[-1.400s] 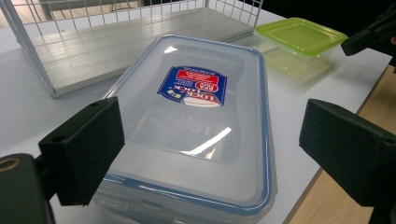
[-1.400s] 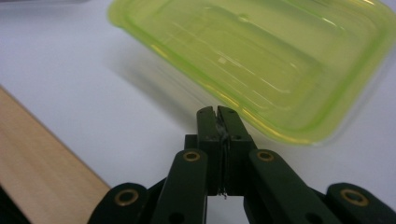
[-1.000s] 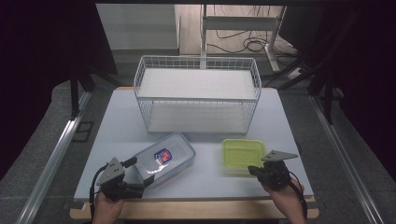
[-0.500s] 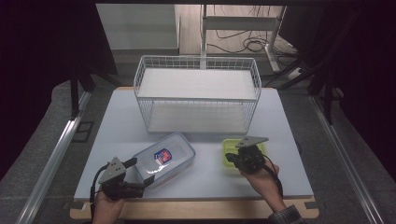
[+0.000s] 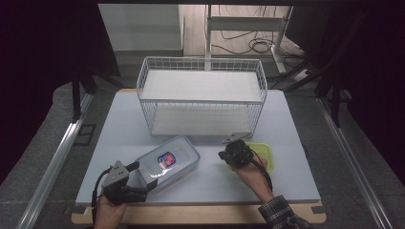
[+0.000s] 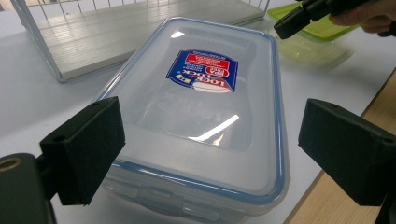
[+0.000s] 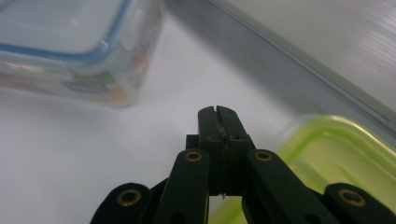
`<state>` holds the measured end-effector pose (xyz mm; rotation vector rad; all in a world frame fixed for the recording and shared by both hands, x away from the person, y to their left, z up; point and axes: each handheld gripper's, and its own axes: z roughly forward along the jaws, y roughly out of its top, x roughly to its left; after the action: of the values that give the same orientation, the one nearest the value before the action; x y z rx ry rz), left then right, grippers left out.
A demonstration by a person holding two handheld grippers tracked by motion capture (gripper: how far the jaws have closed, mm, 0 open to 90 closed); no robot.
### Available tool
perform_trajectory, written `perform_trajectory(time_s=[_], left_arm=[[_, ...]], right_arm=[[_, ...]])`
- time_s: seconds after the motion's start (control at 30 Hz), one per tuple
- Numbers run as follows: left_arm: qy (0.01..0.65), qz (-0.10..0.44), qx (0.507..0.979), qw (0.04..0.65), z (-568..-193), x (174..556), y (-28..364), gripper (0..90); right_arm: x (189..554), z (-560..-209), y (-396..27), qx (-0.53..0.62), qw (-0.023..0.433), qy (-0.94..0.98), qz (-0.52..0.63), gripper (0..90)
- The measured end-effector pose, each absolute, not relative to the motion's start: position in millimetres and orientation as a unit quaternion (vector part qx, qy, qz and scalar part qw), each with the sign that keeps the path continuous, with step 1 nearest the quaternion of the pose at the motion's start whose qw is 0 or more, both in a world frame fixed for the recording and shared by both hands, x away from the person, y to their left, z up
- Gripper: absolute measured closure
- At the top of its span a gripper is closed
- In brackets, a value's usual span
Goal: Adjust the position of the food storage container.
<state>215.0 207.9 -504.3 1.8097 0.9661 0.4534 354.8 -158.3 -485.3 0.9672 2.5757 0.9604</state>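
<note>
High view: your left gripper (image 5: pixel 143 183) sits at the near-left table (image 5: pixel 296 143) edge, jaws spread wide around the near end of the clear box (image 5: pixel 167 162). Left gripper view: both pads stand off the box (image 6: pixel 201 116) sides, not touching, box end between them. The box lies flat, lid on, label up, angled toward the basket (image 5: pixel 203 100).

Your right gripper (image 5: pixel 228 153) is over the left edge of the green lid (image 5: pixel 262 155), jaws pressed together with nothing between them; right gripper view shows the tips (image 7: pixel 218 116) meeting just above the white tabletop, beside the green lid (image 7: pixel 336 158). Whether the tips touch the table is hard to tell, blur there.

Edges: the left gripper is close to the near wooden edge, little room behind. Bare table lies between the box and the green lid, narrow gap. Right of the green lid the table is open out to its right edge. Left of the box, open table too.

Around: the wire basket stands at the far middle, its front close behind both the box's far end and the green lid, so it blocks forward motion. The box corner (image 7: pixel 116 70) is just ahead-left of your right tips.
</note>
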Motion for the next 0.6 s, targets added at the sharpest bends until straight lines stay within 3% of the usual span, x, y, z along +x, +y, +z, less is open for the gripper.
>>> perform_trajectory(time_s=[0.6], left_arm=[[0.400,0.193,0.751,0.489,-504,215,208,7.4]], right_arm=[[352,-483,-217,0.378,0.138,0.861,0.310,89.2]])
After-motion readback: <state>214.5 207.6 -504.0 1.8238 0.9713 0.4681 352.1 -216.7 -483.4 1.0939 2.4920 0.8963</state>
